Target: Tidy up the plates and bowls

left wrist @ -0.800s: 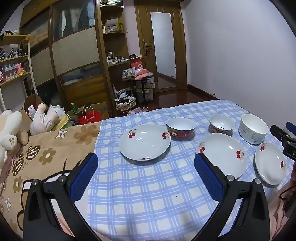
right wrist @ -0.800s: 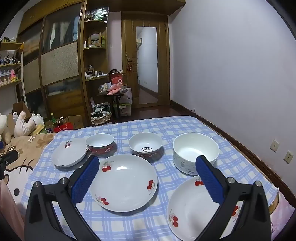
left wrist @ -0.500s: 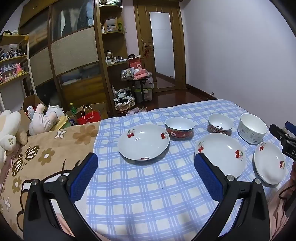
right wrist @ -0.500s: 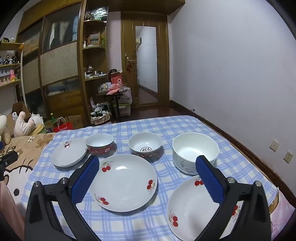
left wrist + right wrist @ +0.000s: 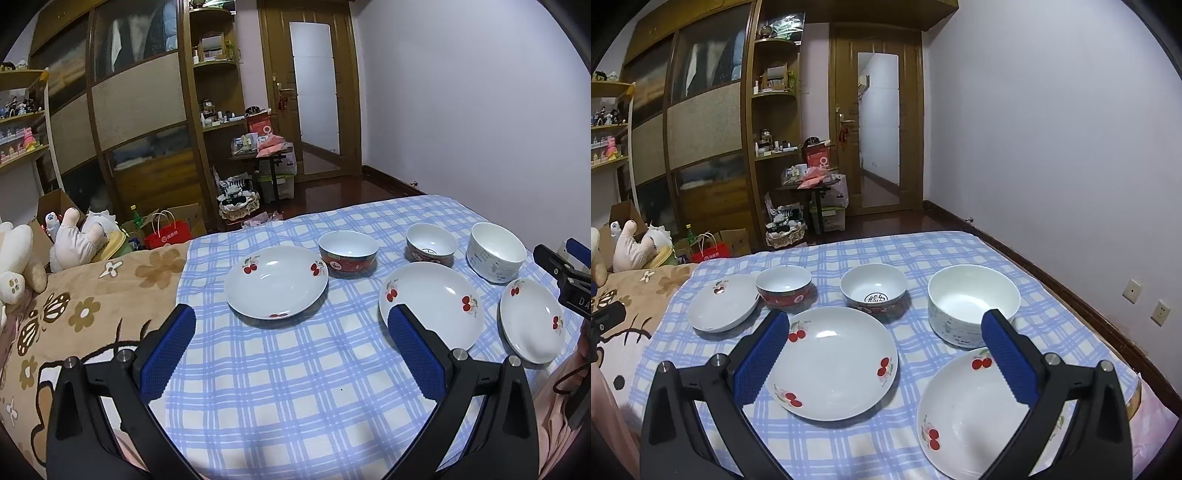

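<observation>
Three cherry-print plates (image 5: 831, 363) and three bowls (image 5: 873, 290) lie separately on the blue checked cloth (image 5: 849, 443): bowls in the far row, plates nearer. The left gripper (image 5: 291, 350) and right gripper (image 5: 882, 350) hover above the cloth, jaws spread wide, nothing between them.

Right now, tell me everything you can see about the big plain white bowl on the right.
The white bowl is the largest and deepest of the three, glossy like glazed ceramic, with straight walls bearing faint grey print. It stands upright and empty on the blue checked cloth, at the right end of the back row, just behind a cherry plate. Nothing grips it.
</observation>
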`<move>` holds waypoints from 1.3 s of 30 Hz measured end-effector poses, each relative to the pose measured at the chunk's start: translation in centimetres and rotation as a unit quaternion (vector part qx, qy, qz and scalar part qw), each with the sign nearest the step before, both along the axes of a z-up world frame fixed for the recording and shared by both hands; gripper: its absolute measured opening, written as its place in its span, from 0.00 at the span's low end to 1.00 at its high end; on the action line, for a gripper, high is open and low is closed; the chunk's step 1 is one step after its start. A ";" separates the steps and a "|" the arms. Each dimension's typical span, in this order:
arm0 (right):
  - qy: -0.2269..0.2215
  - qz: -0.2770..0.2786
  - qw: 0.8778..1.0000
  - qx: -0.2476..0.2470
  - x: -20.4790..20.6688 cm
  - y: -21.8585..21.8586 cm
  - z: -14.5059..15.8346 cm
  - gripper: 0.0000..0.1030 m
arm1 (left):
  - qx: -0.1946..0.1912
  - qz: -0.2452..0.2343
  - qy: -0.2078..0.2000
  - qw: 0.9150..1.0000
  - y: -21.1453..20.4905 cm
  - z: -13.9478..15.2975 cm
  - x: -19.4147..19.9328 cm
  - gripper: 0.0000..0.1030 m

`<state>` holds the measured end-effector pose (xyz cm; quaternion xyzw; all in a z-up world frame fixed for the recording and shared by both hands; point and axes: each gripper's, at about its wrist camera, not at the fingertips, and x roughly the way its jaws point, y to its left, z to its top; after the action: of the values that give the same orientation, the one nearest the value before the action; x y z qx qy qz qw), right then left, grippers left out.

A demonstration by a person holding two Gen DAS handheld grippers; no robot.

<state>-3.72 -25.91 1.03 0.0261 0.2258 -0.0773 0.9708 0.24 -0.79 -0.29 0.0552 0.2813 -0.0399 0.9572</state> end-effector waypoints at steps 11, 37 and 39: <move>0.015 -0.013 1.000 0.003 -0.6 -0.1 -0.1 1.00 | -0.004 -0.008 0.011 1.000 -0.1 -0.4 0.5 0.99; 0.028 -0.028 0.999 0.022 -0.7 -0.8 -0.2 1.00 | -0.002 -0.010 0.019 1.000 -0.8 -1.0 1.3 0.99; 0.028 -0.028 0.999 0.023 -0.8 -0.8 -0.2 1.00 | -0.003 -0.013 0.021 1.000 -0.9 -1.0 1.3 0.99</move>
<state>-4.49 -26.73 0.82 0.0523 0.2537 -0.1001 0.9607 1.56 -1.64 -1.31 0.0557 0.3007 -0.0545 0.9505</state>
